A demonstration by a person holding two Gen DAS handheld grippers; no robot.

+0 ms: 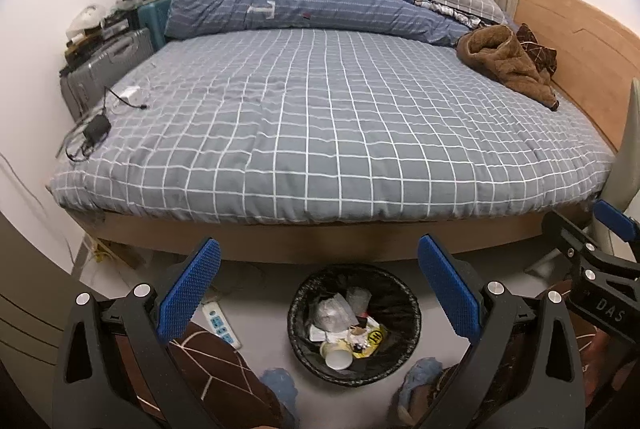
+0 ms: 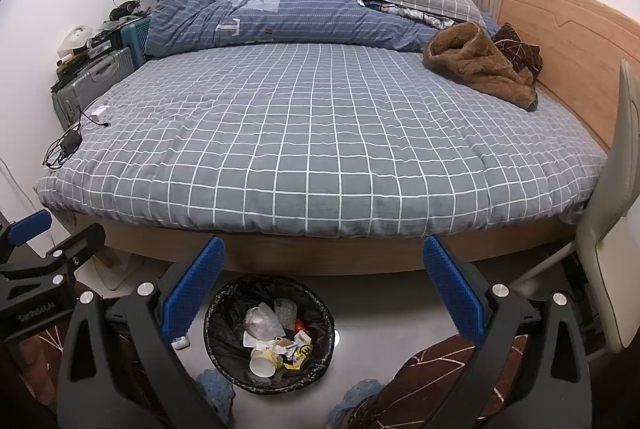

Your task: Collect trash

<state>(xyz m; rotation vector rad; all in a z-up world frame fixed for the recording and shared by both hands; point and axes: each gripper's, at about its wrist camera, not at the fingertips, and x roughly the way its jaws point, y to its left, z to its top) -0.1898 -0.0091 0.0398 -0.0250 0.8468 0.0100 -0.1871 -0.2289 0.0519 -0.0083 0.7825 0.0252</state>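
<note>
We hold left gripper (image 1: 318, 281) and right gripper (image 2: 324, 281) wide open, empty, above trash bin (image 1: 354, 325); careless swing risks tipping bin

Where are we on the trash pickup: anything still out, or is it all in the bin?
Done: the black-lined bin on the floor already holds a paper cup, wrappers and crumpled plastic.
In hand: nothing; the left tongs and right tongs are both open and empty above the floor.
Left: no loose trash shows on the bed. A small white item beside the bin may need picking up; it is too small to identify.
</note>
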